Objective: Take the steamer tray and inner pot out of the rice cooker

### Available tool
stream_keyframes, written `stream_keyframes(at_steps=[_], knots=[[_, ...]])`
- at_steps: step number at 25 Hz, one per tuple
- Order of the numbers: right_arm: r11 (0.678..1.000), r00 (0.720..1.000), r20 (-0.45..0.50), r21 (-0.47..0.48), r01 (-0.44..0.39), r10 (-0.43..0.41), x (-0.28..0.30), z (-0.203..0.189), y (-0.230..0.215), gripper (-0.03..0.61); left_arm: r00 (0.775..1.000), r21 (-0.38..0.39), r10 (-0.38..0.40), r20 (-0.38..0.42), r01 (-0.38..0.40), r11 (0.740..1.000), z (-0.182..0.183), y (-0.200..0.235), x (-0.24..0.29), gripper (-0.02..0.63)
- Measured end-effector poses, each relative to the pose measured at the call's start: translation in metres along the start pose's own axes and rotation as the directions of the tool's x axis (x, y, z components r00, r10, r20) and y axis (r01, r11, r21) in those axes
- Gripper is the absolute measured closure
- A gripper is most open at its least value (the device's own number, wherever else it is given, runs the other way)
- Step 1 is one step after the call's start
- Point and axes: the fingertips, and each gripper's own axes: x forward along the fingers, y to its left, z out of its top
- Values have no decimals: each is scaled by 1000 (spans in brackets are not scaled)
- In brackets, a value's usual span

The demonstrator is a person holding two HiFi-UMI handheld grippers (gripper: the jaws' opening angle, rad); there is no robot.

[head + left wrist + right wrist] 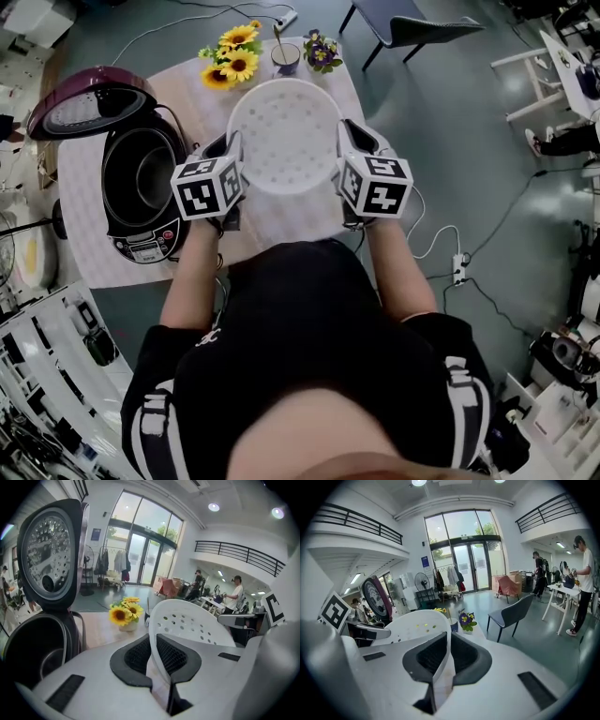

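Tabletop (pixel 281 225), centre frame: left gripper (pixel 234 155) and right gripper (pixel 344 148) clamp opposite rims of steamer tray (pixel 284 131) (for level carriage), beside rice cooker (pixel 141 183).

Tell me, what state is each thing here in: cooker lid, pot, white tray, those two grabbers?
White perforated plastic steamer tray: out of the cooker, held by both grippers.
Maroon domed rice cooker lid: open.
Dark round metal inner pot: still inside the cooker.
Left gripper: shut on the tray's left rim.
Right gripper: shut on the tray's right rim.
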Motion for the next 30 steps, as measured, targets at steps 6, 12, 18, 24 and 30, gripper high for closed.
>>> stream_keyframes(at_steps=[6,12,18,24,30], knots=[[1000,999,-31,-5,-10,10,30,-9,-13,551,1000,-32,11,-13,-11,999,-7,7,29,577],[1000,997,-81,-19,12,-13,71,-27,-33,552,998,-61,16,-57,-19,998,-24,14,71,577],[999,989,-144,36,-13,18,104,-59,-49,551,995,-80,16,-95,-24,996,-45,24,107,577],[999,987,-156,22,-23,27,129,-75,-53,551,996,-103,28,-88,-37,994,-57,38,134,580],[1000,987,-160,21,-19,22,148,-89,-63,551,996,-97,30,-84,-38,995,-66,43,155,580]])
